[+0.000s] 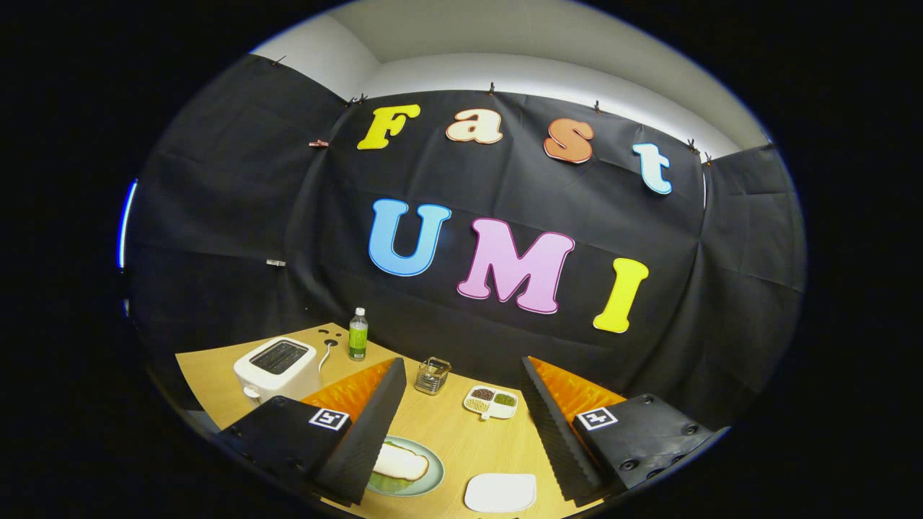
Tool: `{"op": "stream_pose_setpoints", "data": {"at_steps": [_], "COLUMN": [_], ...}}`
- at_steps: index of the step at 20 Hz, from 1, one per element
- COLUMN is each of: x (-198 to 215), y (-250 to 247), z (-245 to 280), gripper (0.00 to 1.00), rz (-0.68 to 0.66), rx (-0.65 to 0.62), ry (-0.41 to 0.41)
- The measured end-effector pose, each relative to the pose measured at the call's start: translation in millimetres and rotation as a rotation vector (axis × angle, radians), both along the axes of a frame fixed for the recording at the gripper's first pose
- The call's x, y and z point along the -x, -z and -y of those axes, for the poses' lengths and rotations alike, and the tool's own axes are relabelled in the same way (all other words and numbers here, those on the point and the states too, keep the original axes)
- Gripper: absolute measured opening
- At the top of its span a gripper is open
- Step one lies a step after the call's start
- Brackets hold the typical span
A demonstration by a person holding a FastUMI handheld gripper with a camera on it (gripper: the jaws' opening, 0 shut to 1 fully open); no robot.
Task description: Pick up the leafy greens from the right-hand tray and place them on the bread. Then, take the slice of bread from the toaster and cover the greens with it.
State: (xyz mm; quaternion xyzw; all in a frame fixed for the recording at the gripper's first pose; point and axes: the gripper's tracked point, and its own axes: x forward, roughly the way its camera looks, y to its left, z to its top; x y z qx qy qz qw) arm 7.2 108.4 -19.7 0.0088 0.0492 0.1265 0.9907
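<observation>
between the wide-open, empty tool (461, 425), a green plate (431, 476) holds bread (400, 461) over greens (386, 483).

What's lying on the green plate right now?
On the green plate, a slice of bread lies on top, with leafy greens showing under its near edge. The left finger covers the plate's left part. The gripper hangs above, jaws open and empty.
</observation>
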Motion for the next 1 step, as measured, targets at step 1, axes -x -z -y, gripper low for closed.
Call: {"op": "stream_pose_setpoints", "data": {"at_steps": [1], "x": [-0.6], "y": [2.6], "z": [-0.9], "gripper": [0.98], "rz": [-0.006], "rx": [0.001], "ry": [-0.004]}}
